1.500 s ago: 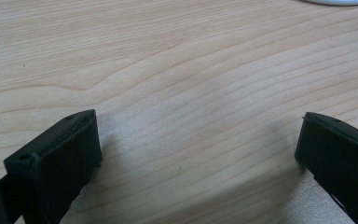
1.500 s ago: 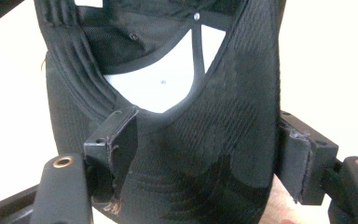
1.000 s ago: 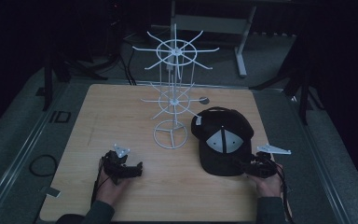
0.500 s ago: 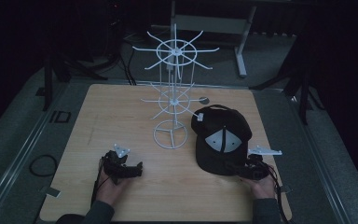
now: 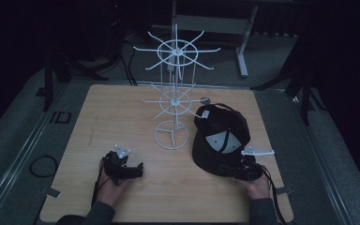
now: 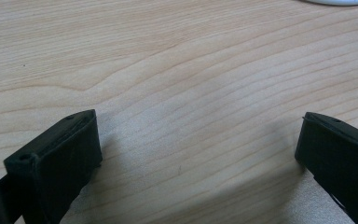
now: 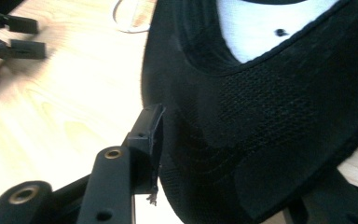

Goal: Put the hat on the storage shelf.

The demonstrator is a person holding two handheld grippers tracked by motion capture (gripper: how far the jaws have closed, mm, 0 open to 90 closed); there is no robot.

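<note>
The black cap [image 5: 221, 138] lies on the wooden counter [image 5: 122, 117] just to the right of the white wire rack [image 5: 172, 101], its crown towards the rack's far side and its brim end towards the person, so its long axis runs from the far edge of the counter to the near edge, leaning a little to the right. It is dark all over, with a pale grey patch on top and a small white tag at the far end; in the right gripper view [image 7: 261, 116] the fabric shows a mesh-like weave, a stitched edge and a white panel with a small dark eyelet. The right tool [image 5: 243, 169] sits at the cap's near edge, to the right of the rack's base; its jaws have just been closing, with the cap's edge between them, one jaw beside the fabric and the other hidden under it, so I cannot tell whether they press on it. The left tool [image 5: 133, 169] rests on the counter left of the rack's base, jaws spread wide [image 6: 196, 154] over bare wood, holding nothing.
</note>
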